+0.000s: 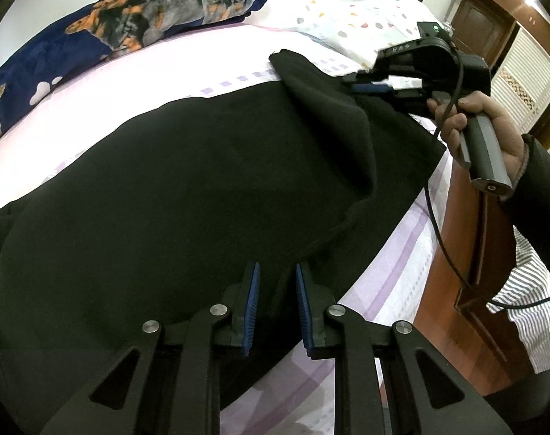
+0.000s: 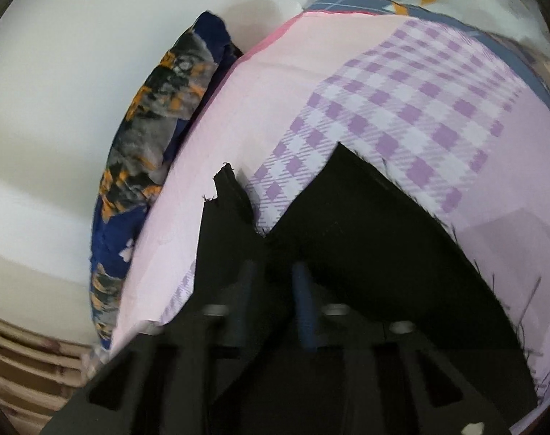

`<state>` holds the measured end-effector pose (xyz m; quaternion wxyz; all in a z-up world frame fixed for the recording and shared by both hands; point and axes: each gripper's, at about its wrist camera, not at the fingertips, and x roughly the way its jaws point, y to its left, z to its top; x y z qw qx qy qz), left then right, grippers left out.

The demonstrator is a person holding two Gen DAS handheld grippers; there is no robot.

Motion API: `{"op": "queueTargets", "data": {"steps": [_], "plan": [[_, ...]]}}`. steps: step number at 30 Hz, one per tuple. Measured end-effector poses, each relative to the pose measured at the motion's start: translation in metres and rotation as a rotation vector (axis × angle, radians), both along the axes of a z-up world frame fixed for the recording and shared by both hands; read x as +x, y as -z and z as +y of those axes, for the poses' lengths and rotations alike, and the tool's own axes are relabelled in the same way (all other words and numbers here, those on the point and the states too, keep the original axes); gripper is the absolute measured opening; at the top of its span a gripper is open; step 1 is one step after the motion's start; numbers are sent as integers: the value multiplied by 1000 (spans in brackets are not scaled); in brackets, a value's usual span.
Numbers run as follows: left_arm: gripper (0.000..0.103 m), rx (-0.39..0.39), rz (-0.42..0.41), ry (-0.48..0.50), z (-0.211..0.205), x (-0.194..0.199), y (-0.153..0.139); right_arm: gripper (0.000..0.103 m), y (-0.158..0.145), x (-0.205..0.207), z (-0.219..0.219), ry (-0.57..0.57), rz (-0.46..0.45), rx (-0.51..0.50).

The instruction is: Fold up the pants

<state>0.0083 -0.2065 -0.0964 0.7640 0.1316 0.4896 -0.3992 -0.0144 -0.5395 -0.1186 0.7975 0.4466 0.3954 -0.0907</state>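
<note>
Black pants [image 1: 188,195] lie spread across the bed, filling most of the left wrist view. My left gripper [image 1: 275,282] sits over their near edge, its blue pads a narrow gap apart with black cloth between them. My right gripper [image 1: 369,85] is at the far right end of the pants, shut on a raised fold of cloth. In the right wrist view the right gripper [image 2: 275,282] is blurred, with black pants [image 2: 365,239] between its fingers and the frayed hem ends ahead of it.
The bed has a pink and purple checked sheet [image 1: 401,264] [image 2: 401,83]. A navy blanket with a dog print [image 1: 137,25] [image 2: 148,137] lies along the far side by the white wall. A dotted white pillow [image 1: 365,14] is at the head. A wooden bed frame [image 1: 467,239] is at the right.
</note>
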Motion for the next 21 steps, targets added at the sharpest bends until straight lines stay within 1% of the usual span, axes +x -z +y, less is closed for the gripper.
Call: {"op": "queueTargets", "data": {"steps": [2, 6, 9, 12, 14, 16, 18, 20, 21], "plan": [[21, -3, 5, -4, 0, 1, 0, 5, -6, 0, 2, -5, -4, -21], [21, -4, 6, -6, 1, 1, 0, 4, -33, -18, -1, 30, -40, -81], [21, 0, -3, -1, 0, -1, -1, 4, -58, -47, -11, 88, -58, -117], [21, -3, -13, 14, -1, -4, -4, 4, -73, -80, -22, 145, -41, -145], [21, 2, -32, 27, -2, -7, -5, 3, -71, -101, -27, 183, -2, -148], [21, 14, -49, 42, -3, -11, -5, 3, -62, -119, -26, 219, 46, -162], [21, 19, -52, 57, -4, -14, -4, 1, -49, -135, -28, 249, 82, -153], [21, 22, -54, 71, -5, -17, -3, 0, -40, -145, -30, 276, 109, -147], [21, 32, -62, 80, -6, -19, -2, 0, -37, -147, -31, 273, 108, -135]]}}
